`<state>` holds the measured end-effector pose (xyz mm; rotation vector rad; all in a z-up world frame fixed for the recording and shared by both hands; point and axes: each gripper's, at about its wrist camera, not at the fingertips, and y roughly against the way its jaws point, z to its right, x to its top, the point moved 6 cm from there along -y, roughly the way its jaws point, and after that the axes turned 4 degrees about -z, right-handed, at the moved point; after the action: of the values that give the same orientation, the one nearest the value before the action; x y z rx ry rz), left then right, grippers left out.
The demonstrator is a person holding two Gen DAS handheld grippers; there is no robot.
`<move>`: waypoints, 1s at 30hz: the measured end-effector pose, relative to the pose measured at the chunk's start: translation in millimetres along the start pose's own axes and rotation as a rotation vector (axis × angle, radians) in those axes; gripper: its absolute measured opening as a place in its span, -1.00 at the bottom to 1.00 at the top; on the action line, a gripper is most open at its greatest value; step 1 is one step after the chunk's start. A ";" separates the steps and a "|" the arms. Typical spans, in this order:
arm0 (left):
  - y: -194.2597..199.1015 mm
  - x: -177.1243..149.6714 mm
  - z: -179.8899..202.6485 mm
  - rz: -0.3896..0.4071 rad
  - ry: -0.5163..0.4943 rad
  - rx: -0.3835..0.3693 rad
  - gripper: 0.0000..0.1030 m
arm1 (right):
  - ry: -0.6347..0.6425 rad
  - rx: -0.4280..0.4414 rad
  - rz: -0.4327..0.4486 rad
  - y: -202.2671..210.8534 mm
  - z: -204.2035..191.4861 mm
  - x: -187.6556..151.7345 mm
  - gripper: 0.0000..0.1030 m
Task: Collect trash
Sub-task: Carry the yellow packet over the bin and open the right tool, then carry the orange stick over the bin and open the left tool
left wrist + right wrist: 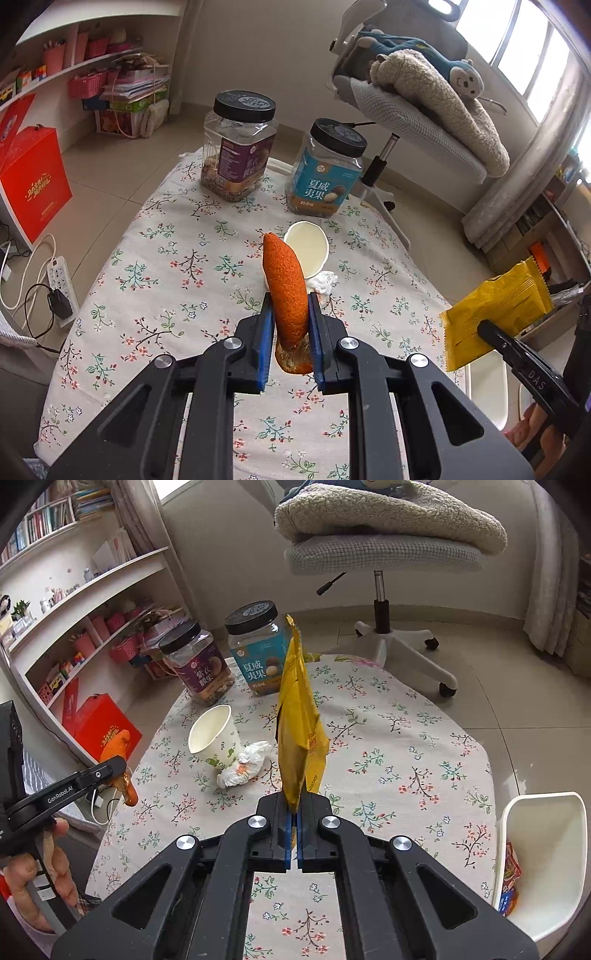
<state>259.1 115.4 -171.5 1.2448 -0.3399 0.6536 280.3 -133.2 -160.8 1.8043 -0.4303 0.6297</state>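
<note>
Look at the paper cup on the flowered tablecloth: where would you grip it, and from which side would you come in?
The paper cup is tipped, its open mouth turned up and away from the crumpled tissue that touches its lower side. Probably best to pinch the upper rim, one finger inside the mouth and one outside, coming from above on the side away from the tissue. Both grippers are full, so one must unload first.

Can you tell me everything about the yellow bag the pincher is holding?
The yellow bag is a crinkly snack wrapper, shiny like foil or plastic, with zigzag ends and small red print. It looks flat and empty. The right gripper is shut on its lower edge, so it stands up in the air above the flowery tablecloth. Only the fingers touch it.
</note>
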 end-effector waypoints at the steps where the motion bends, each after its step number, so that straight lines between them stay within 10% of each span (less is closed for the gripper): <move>1: -0.1 -0.5 4.0 0.005 -0.008 0.002 -0.66 | -0.011 0.000 0.006 2.6 5.1 0.3 -0.99; 26: -26.8 -42.1 117.6 -0.056 -0.201 -0.066 -0.66 | -0.465 -0.252 0.157 112.2 207.4 -38.7 -0.98; 30: -27.0 -52.8 153.0 -0.061 -0.275 -0.092 -0.66 | -0.549 -0.282 0.174 128.5 237.0 -51.0 -0.70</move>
<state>251.6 -48.5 -176.0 1.2536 -0.5519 0.4096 214.4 -399.4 -150.8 1.6592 -1.0023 0.1628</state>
